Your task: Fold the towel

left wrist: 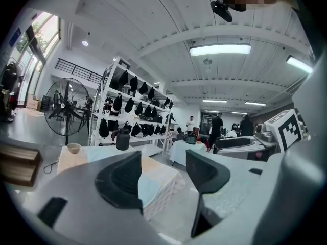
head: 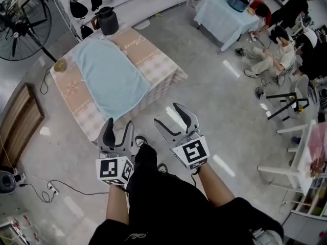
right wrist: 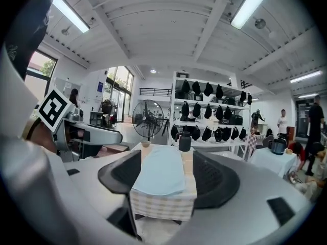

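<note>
Plainly, left hand-held gripper (head: 119, 124) and right hand-held gripper (head: 168, 114) stand open, empty (well short of the towel (head: 110, 78)).

The towel (head: 110, 78) is a pale blue, plain, elongated cloth with rounded corners. It lies spread out flat on the table (head: 153, 60), with its long axis along the table's length. It covers the middle strip of the tabletop, and the table's checked cover shows along both of its long sides. One short end reaches the table's near edge; the other stops short of the table's far end. Its surface is smooth with slight waves at the borders.
</note>
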The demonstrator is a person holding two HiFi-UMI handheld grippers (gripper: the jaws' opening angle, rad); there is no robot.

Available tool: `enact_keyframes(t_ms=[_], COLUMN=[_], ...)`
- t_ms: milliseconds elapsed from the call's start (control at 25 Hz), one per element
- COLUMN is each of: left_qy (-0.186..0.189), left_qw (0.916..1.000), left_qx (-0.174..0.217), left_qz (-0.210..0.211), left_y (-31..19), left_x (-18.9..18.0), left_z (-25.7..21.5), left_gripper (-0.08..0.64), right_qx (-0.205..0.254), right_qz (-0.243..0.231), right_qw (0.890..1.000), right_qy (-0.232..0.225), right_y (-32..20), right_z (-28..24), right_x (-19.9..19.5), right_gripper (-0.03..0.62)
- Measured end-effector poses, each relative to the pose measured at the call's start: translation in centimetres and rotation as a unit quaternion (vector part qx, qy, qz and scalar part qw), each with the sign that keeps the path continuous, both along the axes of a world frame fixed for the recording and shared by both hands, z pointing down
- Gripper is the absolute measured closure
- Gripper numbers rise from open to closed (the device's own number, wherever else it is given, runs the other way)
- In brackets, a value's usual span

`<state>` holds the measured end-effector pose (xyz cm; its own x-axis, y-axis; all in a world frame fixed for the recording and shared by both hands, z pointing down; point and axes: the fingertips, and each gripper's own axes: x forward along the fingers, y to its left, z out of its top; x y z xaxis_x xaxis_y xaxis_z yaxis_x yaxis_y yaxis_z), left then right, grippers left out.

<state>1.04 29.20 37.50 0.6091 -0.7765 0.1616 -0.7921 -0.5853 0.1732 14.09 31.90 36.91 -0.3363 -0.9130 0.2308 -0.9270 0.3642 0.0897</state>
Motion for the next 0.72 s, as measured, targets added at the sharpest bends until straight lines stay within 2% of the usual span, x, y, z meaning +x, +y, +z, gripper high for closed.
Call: enact_keyframes(t_ms=[320,440,560,720], left_qy=[-0.027,-0.025,-0.028,-0.035], left_qw=[0.9994,0.9992,0.9986,0.9961], left_qx=[-0.02,-0.031,-0.044,-0.08], left_qz=[-0.005,-0.004,-0.007,-0.014], left_y=[-11.5,-15.0,-17.9,-20.0], left_x=[-0.6,-1.1,-2.1,-3.4], left_z=[2.5,3.3,4.5,7.0], left_gripper=[0.285,0.285,0.285,0.285], right_qx=[-0.03,-0.051,-0.071,-0.111], right_qz=[-0.021,-0.026,-0.039,-0.08], right_qw=[0.999,0.998,0.996,0.99], right_qy=[0.009,0.018,0.03,0.046], right_y=[-11.6,-15.0,-17.7,-19.3], right_z=[2.0,3.2,4.8,7.7], right_x=[0.1,0.2,-0.1,-0.7], right_gripper=[0.278,0.278,0.278,0.278])
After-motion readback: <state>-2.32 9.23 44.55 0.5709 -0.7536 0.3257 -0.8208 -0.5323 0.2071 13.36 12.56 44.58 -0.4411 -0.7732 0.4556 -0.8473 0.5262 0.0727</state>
